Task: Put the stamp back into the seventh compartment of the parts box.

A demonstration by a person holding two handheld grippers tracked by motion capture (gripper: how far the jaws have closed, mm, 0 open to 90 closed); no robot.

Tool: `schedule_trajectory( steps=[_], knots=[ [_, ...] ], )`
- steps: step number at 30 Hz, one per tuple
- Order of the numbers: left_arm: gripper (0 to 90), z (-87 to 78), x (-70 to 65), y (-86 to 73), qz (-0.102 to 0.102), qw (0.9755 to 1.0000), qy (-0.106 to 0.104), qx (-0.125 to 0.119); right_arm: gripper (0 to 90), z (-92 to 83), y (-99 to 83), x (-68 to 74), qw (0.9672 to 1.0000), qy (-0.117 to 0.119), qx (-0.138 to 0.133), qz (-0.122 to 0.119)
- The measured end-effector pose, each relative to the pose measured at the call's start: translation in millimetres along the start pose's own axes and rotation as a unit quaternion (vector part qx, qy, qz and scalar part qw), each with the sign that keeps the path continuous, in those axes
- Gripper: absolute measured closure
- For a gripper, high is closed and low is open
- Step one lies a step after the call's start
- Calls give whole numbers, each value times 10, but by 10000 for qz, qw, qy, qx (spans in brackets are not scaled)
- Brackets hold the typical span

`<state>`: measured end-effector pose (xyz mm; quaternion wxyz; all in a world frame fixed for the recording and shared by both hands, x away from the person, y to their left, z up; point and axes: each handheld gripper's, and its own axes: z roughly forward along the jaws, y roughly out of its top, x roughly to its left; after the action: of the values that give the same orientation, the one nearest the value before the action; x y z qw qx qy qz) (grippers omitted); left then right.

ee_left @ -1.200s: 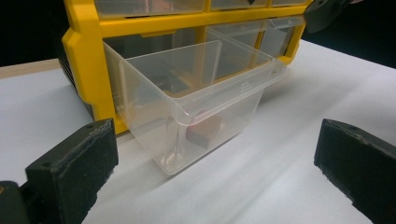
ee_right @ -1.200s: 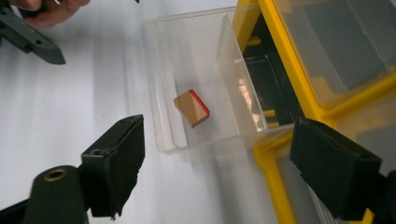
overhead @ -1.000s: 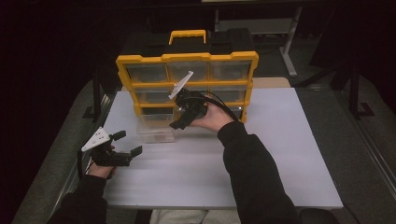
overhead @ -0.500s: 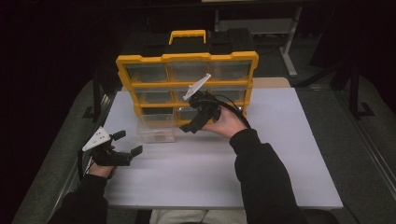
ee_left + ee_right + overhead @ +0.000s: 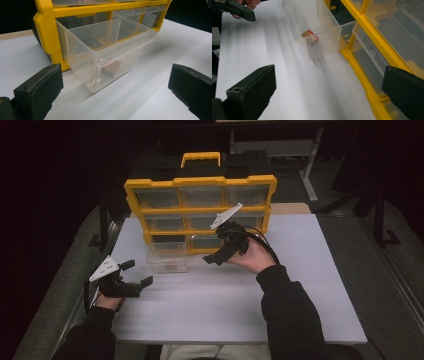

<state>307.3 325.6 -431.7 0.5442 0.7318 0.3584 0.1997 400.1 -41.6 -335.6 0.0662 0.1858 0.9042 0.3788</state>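
Observation:
A yellow drawer cabinet stands at the back of the white table. Its bottom left clear drawer is pulled out and holds a small red-brown block, also seen as the block in the right gripper view. My left gripper rests low on the table, in front and to the left of the drawer, open and empty. My right gripper hovers to the right of the drawer, before the cabinet's lower row, also open and empty.
The white table top stretches wide to the right and the front. The cabinet's yellow frame and its other clear drawers lie close on the right gripper's right side. The left gripper sits at the far end of that view.
My right gripper has drawn away from above the open drawer, moving right and slightly toward the person. The left gripper has stayed still.

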Motion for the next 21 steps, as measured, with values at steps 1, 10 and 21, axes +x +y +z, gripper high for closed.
schedule_trajectory(
  steps=[1, 10, 21],
  knots=[
    [0, 0, 1, 0, 2, 10000, 3, 8, 0, -13, -17, -2, 10000, -10, -21, 15],
    [0, 5, 5, -3, -18, 10000, 18, 27, 0, -133, -182, -14, 9998, -100, -153, 111],
    [0, 9, 9, -6, -26, 10000, 26, 41, 0, -295, -438, -65, 9982, -297, -390, 351]
  ],
)
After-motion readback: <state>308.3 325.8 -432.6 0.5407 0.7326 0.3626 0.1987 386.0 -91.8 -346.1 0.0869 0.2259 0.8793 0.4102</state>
